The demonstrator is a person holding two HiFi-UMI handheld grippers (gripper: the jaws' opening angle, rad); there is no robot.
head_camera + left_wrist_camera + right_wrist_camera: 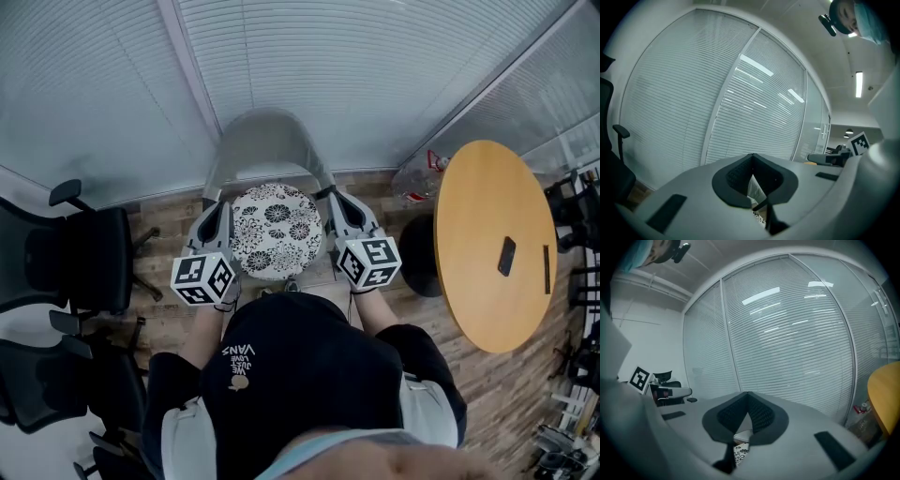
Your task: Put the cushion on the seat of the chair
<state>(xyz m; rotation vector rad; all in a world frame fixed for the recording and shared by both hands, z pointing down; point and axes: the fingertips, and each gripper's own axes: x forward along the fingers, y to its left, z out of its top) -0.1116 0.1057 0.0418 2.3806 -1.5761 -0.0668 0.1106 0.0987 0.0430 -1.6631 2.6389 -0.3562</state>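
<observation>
A round cushion [277,230] with a black-and-white flower print lies on the seat of a pale grey chair [267,127], below its curved back. My left gripper [222,204] lies along the cushion's left edge and my right gripper [334,195] along its right edge, both pointing at the chair back. In the left gripper view the left gripper [751,157] is shut, its tips meeting with nothing between them. The right gripper [748,394] stands the same way. A strip of the cushion [759,215] [739,453] shows beneath each pair of jaws.
A round wooden table [492,244] with a small dark flat object [506,255] stands at the right. Black office chairs [66,262] crowd the left. Glass walls with blinds [309,56] close in just behind the chair. The floor is wood.
</observation>
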